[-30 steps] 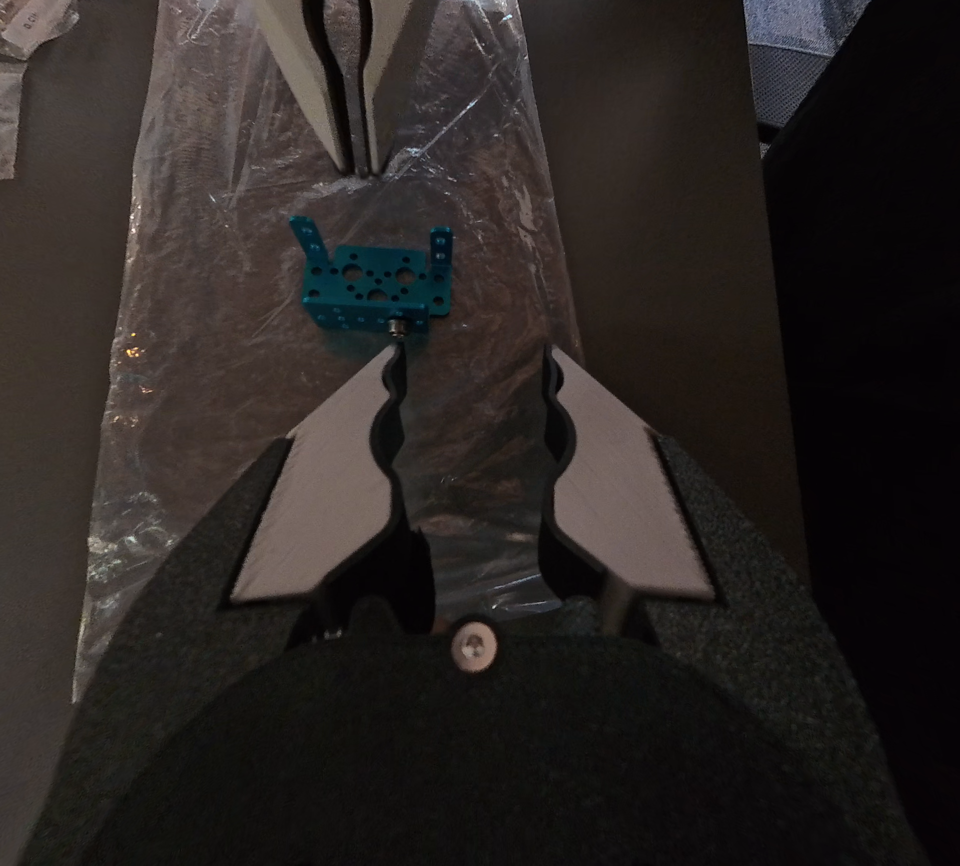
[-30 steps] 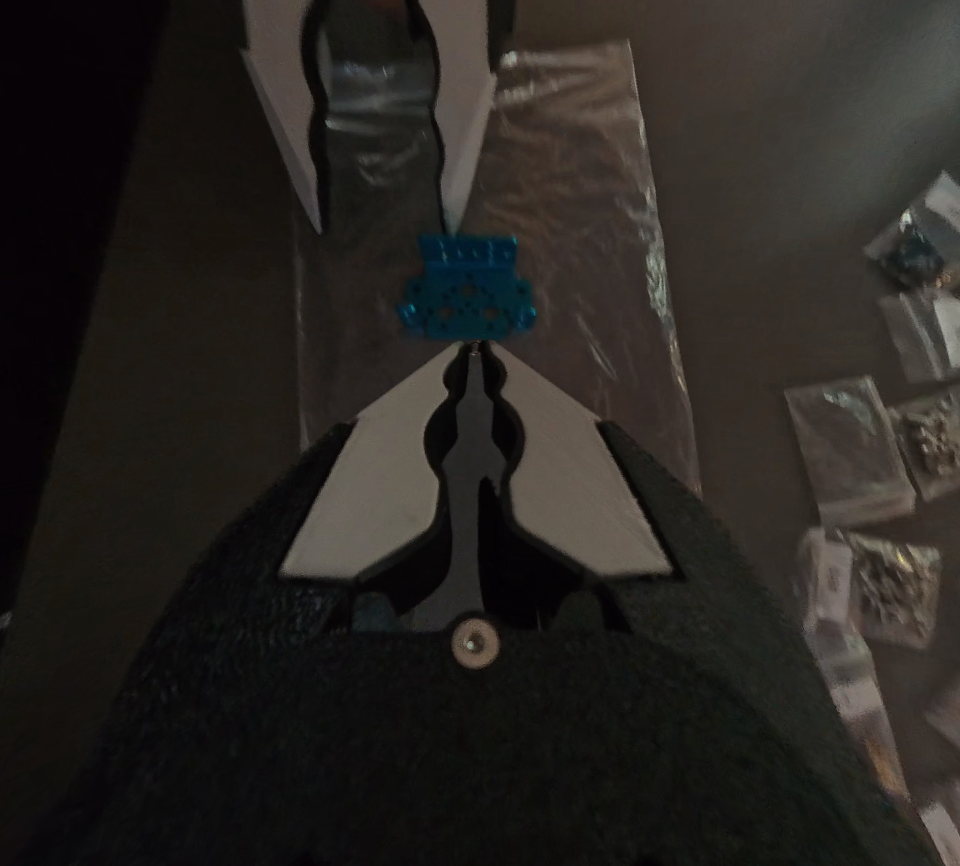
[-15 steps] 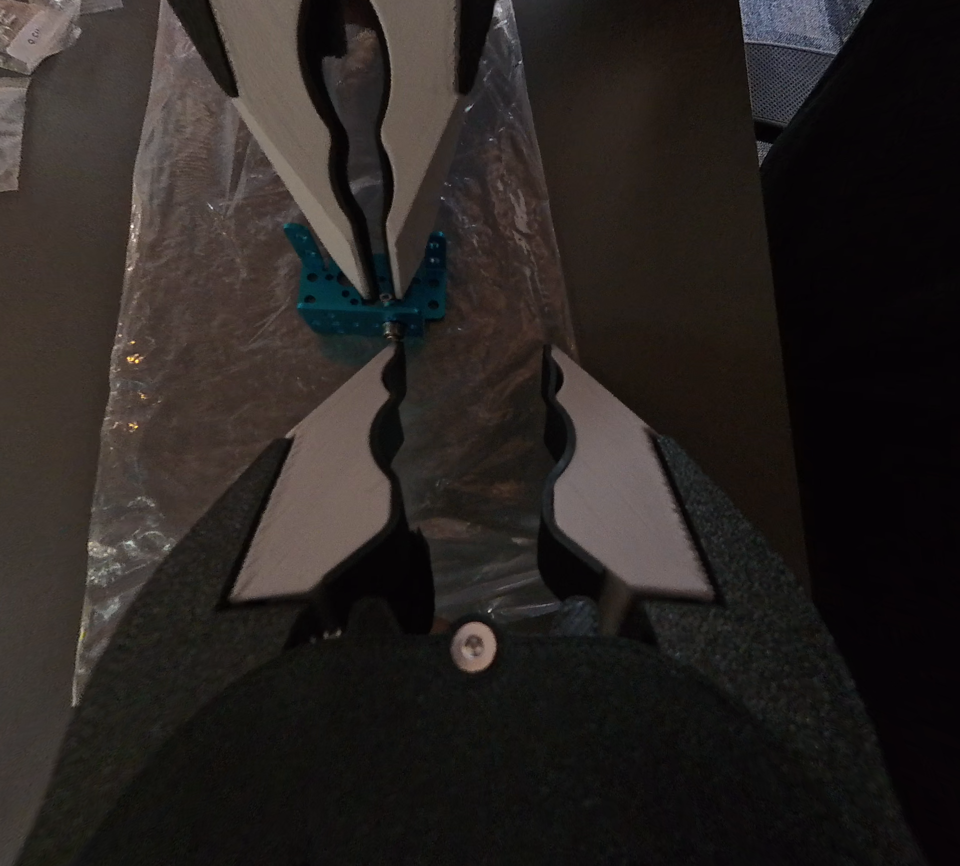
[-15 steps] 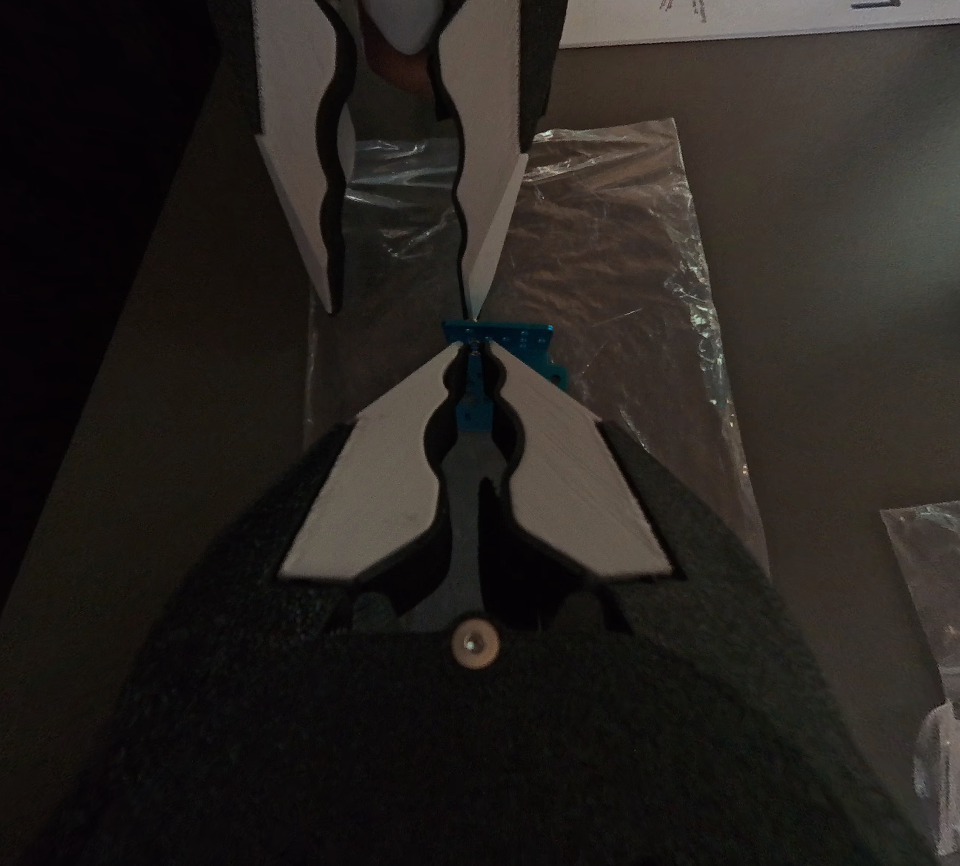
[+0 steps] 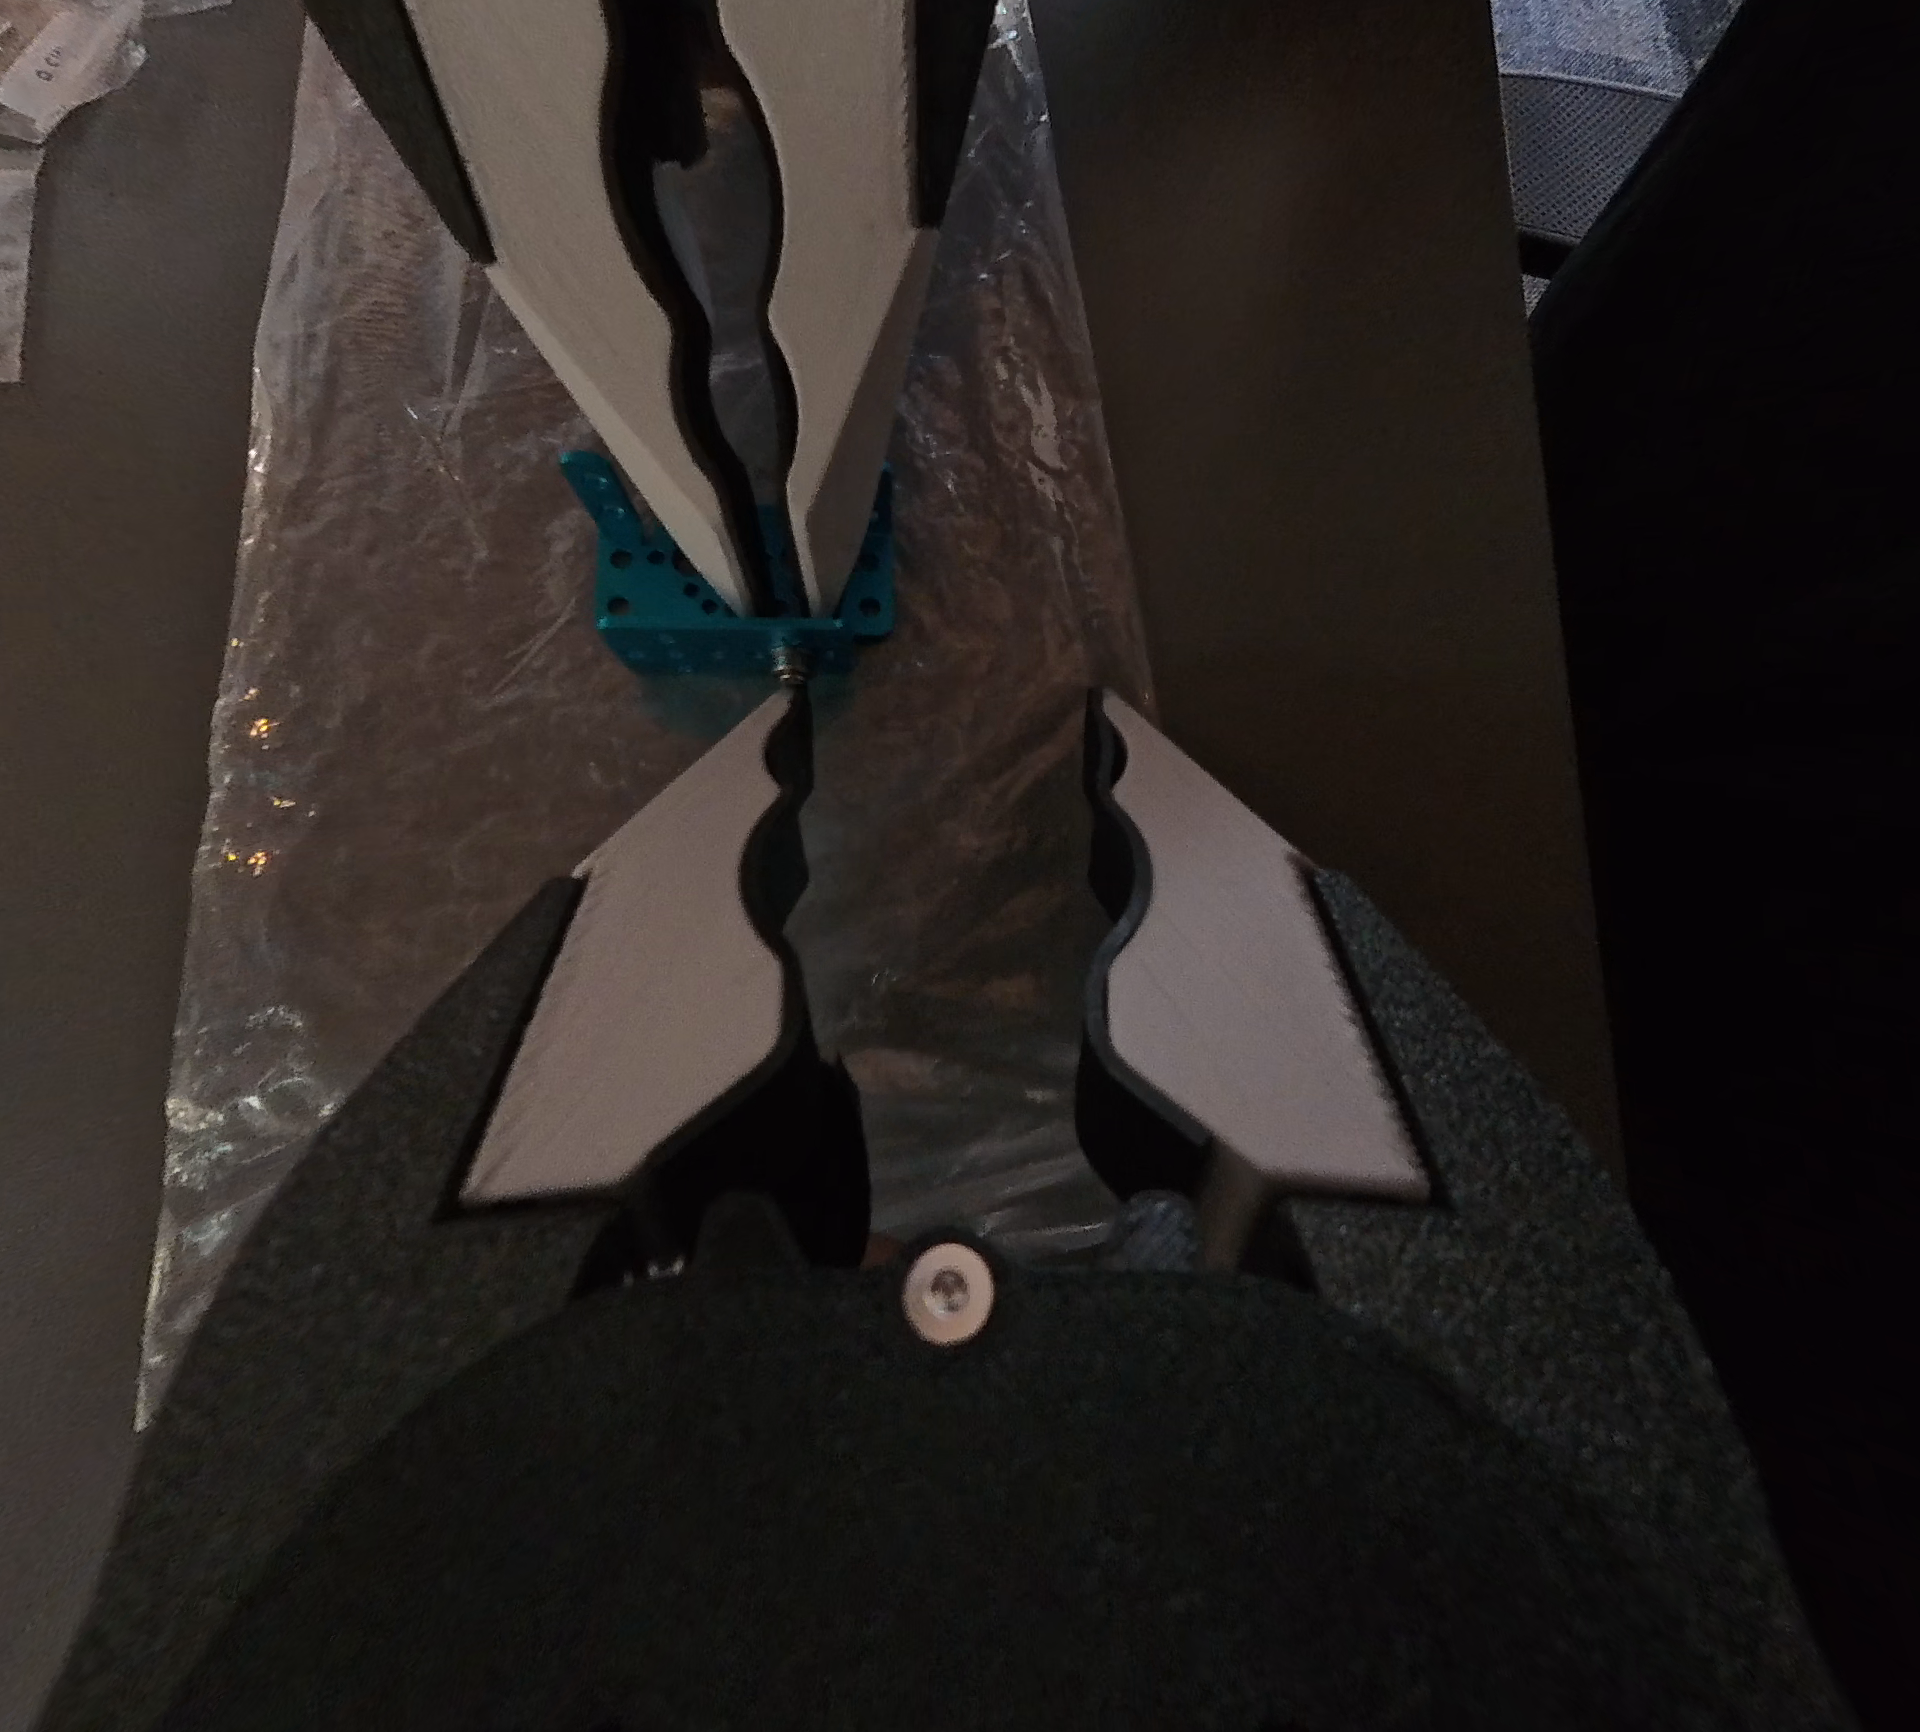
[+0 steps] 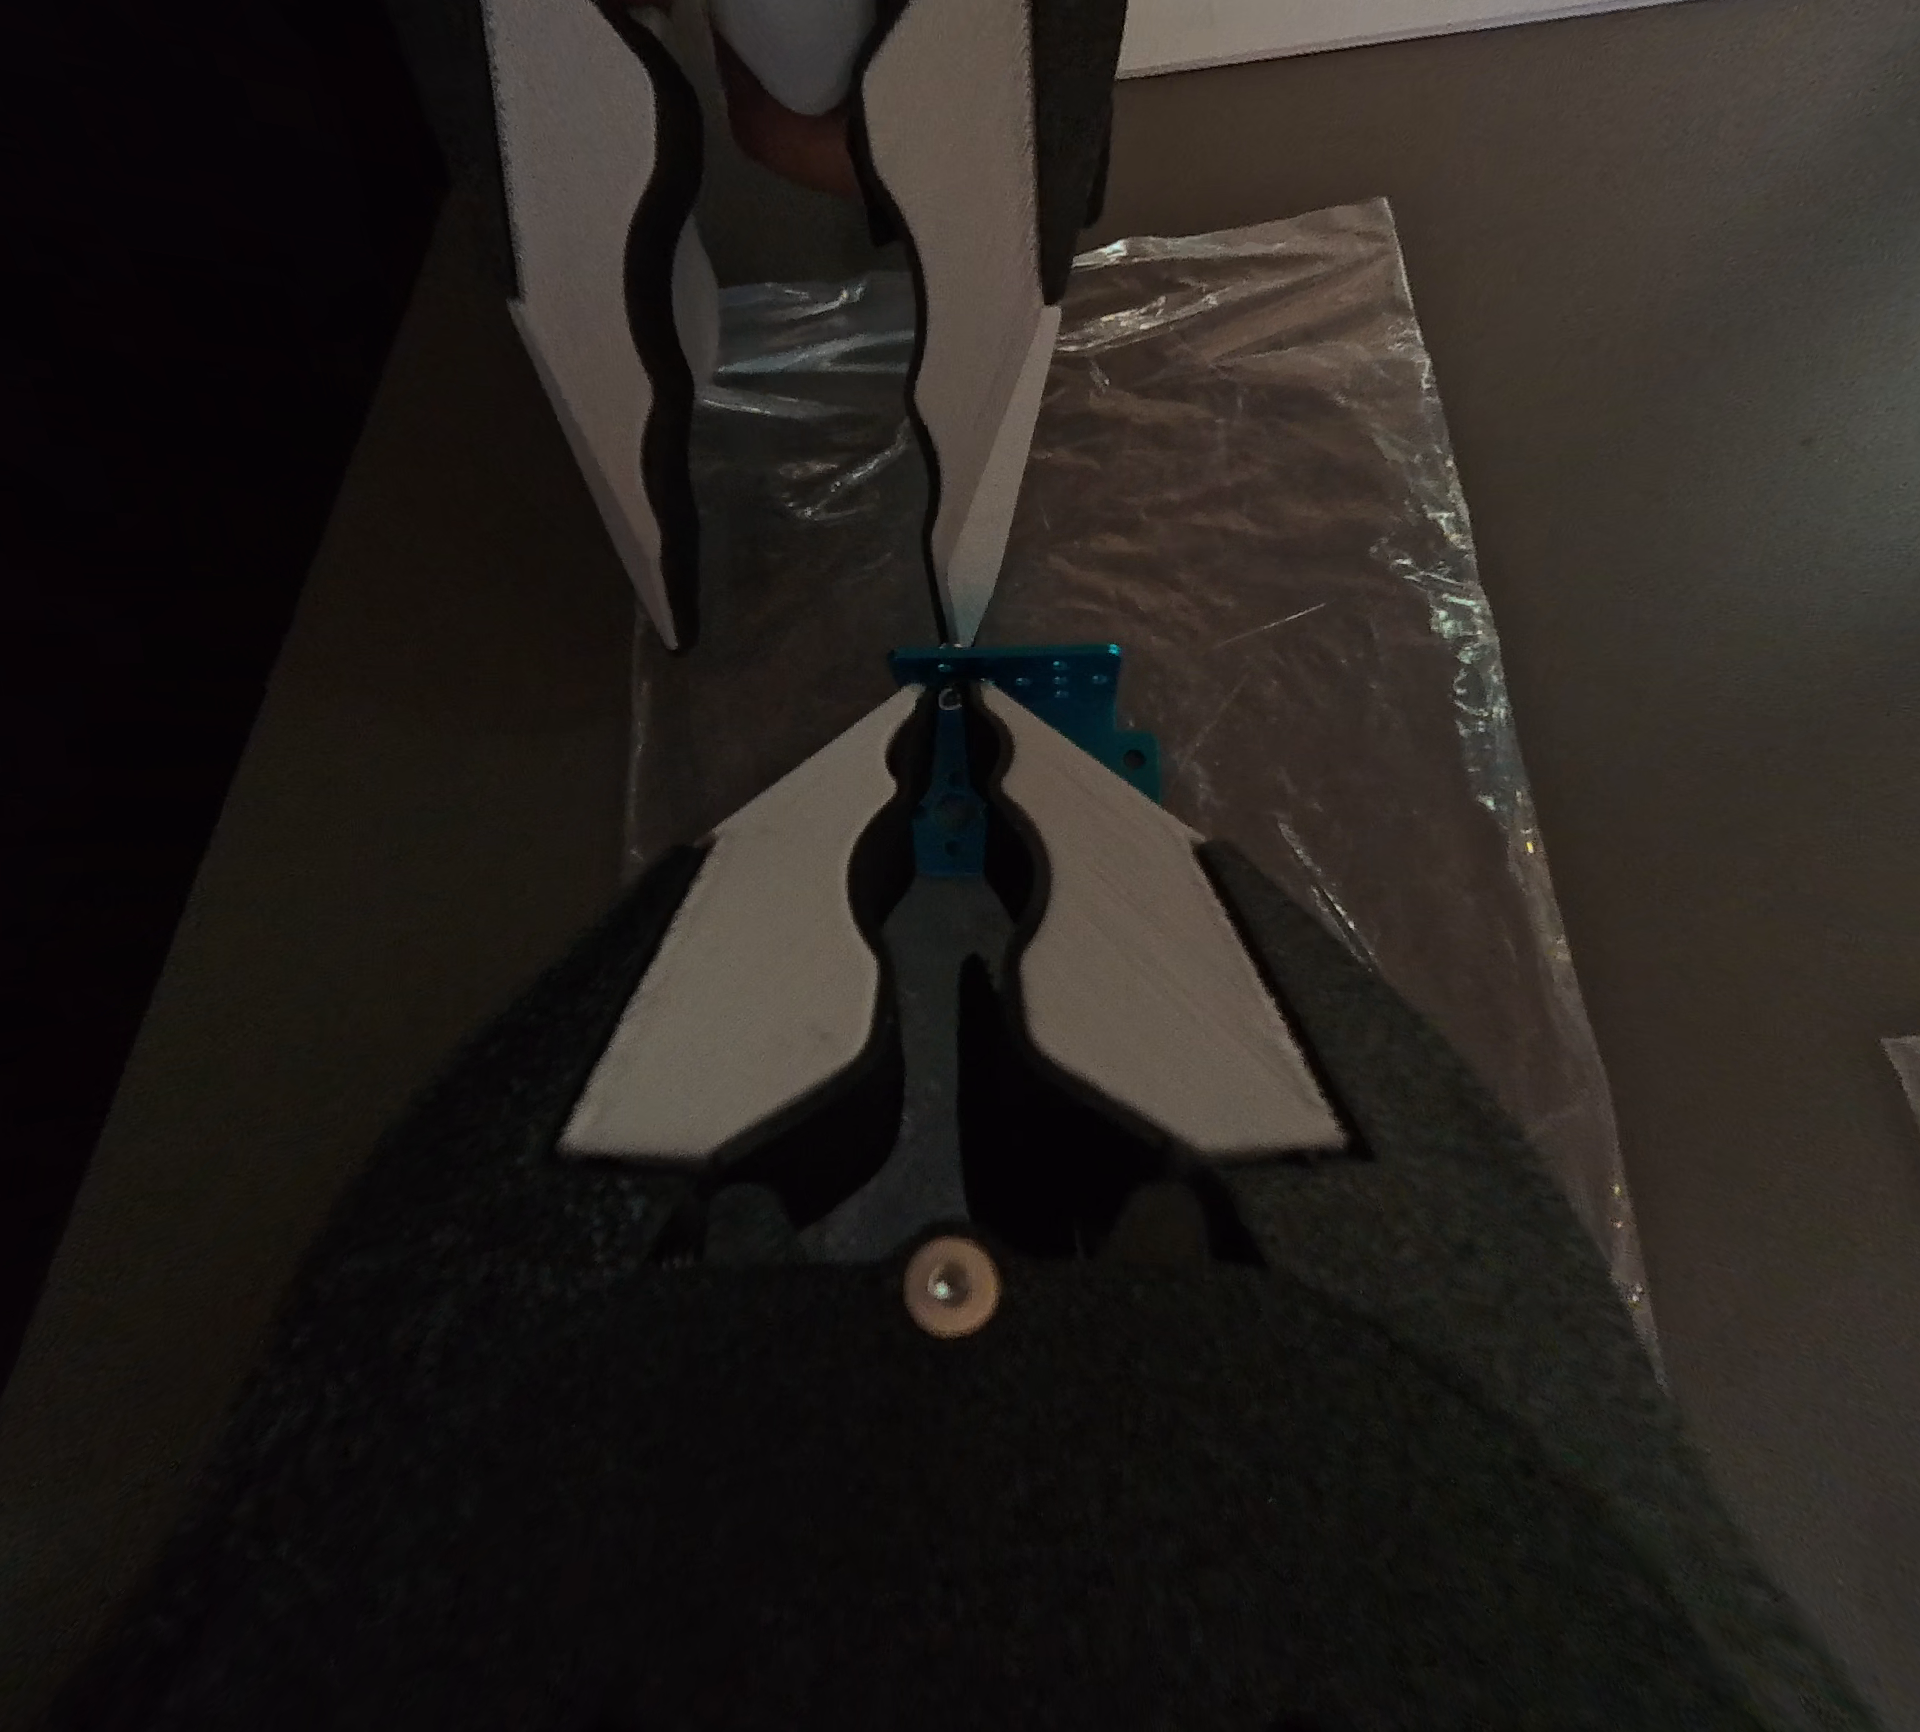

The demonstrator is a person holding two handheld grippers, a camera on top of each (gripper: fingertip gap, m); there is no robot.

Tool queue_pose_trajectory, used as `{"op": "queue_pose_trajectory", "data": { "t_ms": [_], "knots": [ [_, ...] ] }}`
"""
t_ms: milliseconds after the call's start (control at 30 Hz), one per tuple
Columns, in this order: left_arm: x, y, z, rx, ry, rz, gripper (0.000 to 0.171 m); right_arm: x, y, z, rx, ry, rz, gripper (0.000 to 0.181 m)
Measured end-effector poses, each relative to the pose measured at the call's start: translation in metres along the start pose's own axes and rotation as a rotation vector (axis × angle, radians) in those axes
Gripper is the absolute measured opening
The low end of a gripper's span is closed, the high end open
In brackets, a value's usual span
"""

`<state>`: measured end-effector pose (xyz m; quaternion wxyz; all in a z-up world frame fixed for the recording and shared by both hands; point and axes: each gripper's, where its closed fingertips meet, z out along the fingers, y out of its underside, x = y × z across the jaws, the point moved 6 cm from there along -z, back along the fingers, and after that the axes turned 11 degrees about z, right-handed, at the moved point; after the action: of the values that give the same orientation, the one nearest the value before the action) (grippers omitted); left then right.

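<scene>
on the dark worktop [image 5: 1299,332]: clear plastic sheet [image 5: 436,747], crinkled and loose; may slide or lift. blue perforated bracket [image 5: 665,586] lies on it, mid-sheet. left tongs [image 5: 940,711] wide, one tip at the bracket's screw [image 5: 792,670]. right tongs [image 6: 948,697] narrow, tips over the bracket; actual pinch unclear. a nudge could skid it. dim light, hole detail lost.

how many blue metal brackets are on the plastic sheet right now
1. The blue perforated metal bracket lies on the clear plastic sheet, between the two grippers; the right gripper is over it. None other shows, though the grippers hide some sheet.
</scene>
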<state>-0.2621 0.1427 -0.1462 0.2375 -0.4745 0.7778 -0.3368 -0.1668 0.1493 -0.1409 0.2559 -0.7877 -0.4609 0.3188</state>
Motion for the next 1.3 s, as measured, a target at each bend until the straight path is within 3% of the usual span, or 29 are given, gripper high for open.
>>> {"op": "queue_pose_trajectory", "data": {
  "t_ms": [733,1000,1300],
  "knots": [
    [0.001,0.000,0.002,-0.005,0.002,0.010,0.052,-0.002,0.003,-0.002,-0.013,-0.032,0.031,0.007],
    [0.001,-0.001,0.001,-0.002,-0.002,0.017,0.051,0.004,0.002,-0.018,-0.007,0.038,-0.013,0.008],
    [0.001,-0.001,0.001,0.000,-0.006,0.022,0.051,-0.001,0.004,0.000,-0.144,0.085,-0.073,0.010]
  ]
}}
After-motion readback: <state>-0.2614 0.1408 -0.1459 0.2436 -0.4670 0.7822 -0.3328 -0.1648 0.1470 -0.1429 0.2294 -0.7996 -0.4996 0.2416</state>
